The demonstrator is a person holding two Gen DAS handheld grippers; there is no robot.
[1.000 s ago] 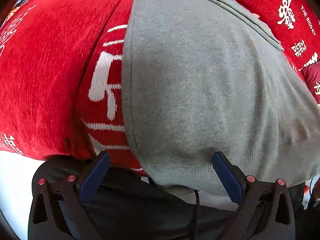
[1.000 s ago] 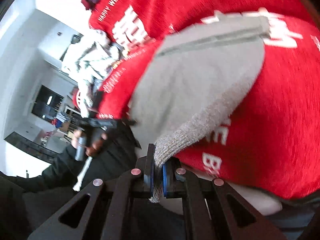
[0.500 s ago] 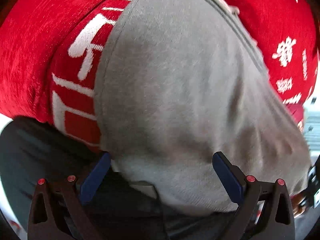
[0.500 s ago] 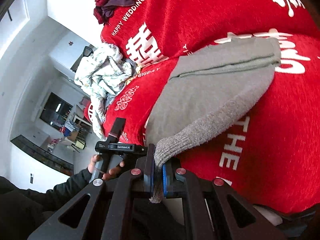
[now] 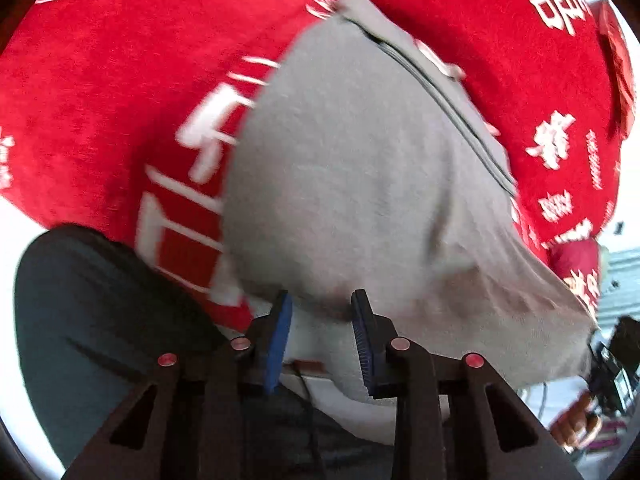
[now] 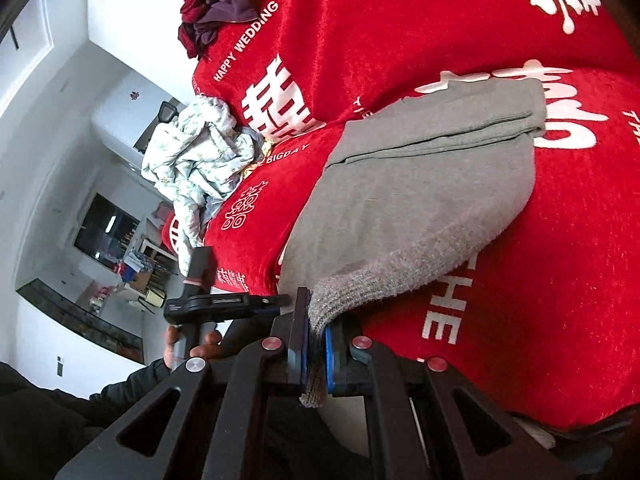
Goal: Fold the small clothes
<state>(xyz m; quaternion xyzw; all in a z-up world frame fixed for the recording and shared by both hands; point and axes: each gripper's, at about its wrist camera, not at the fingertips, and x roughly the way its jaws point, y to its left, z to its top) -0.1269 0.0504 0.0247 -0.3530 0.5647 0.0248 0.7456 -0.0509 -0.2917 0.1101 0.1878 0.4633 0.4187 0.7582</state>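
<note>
Blurred grey garment (image 5: 352, 184) hem between claw pads

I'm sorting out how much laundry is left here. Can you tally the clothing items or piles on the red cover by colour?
Grey: 1, the grey knit garment, clamped at its near edge by the right gripper
Pale floral print: 1, the crumpled floral heap
Purple and maroon: 1, the dark bundle
Total: 3

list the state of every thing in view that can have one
grey knit garment: lying partly folded on the red cover, its near edge lifted at two corners
left tool: jaws have just been closing, the grey edge bunched between them
right tool: shut on a grey knit corner
red cover with white lettering: spread flat under the garment
pale floral cloth: crumpled heap
purple and maroon clothes: crumpled pile
</note>
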